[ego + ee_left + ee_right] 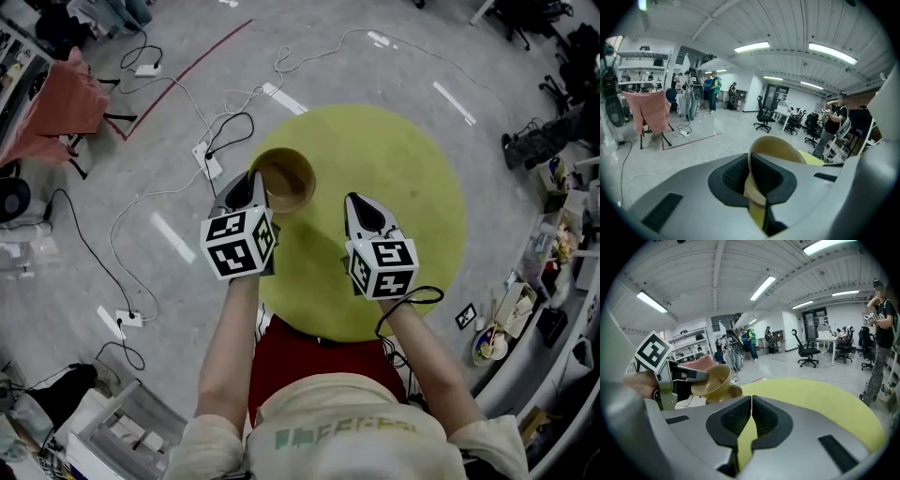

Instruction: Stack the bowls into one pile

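Over yellow table [412, 187], left gripper [250, 184] jaws pinch bowl [287, 176] rim.

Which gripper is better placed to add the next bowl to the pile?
Left. The left gripper is shut on the rim of a bowl, held close by a second bowl on the yellow table. The right gripper is shut on nothing, off to the side.

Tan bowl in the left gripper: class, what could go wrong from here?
The tan bowl, pinched only at its rim by the left gripper, hangs tilted; it may slip or land crooked on the second tan bowl below. Both are near the edge of the round yellow-green table, so a knock might send them off.
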The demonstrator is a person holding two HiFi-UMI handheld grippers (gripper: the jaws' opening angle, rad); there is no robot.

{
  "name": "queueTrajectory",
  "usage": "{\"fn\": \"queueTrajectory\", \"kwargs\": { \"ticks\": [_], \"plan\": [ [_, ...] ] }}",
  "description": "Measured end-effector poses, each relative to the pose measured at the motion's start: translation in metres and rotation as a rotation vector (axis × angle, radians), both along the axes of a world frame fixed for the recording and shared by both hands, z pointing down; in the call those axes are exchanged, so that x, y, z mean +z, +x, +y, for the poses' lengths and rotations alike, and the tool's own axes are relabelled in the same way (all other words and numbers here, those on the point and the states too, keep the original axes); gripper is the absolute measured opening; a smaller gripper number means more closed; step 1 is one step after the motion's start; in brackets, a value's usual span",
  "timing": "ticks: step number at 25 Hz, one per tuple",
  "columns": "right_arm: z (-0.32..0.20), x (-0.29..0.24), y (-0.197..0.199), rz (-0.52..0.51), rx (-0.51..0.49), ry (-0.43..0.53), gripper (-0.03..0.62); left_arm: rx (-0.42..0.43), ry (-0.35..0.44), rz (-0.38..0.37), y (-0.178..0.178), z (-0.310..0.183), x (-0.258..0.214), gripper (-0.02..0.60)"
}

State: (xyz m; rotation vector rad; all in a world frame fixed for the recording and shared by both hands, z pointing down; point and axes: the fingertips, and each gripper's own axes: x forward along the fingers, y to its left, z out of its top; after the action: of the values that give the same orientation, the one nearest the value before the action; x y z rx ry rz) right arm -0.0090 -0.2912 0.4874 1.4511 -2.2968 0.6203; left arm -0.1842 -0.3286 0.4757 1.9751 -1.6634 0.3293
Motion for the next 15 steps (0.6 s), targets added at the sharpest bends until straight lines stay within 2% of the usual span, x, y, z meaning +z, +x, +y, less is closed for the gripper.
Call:
{"fn": "queueTrajectory", "kwargs": {
  "ticks": [6,15],
  "plan": [
    [-0.007,0.013,-0.006,0.012,0.003,-0.024,0.037,0.021,-0.018,0.012,-0.002,-0.010,0.013,0.032],
    [-0.012,0.023,-0.012,0.025,-0.001,-0.046,0.037,0.068,-0.042,-0.009,0.006,-0.014,0.027,0.032]
  ]
}}
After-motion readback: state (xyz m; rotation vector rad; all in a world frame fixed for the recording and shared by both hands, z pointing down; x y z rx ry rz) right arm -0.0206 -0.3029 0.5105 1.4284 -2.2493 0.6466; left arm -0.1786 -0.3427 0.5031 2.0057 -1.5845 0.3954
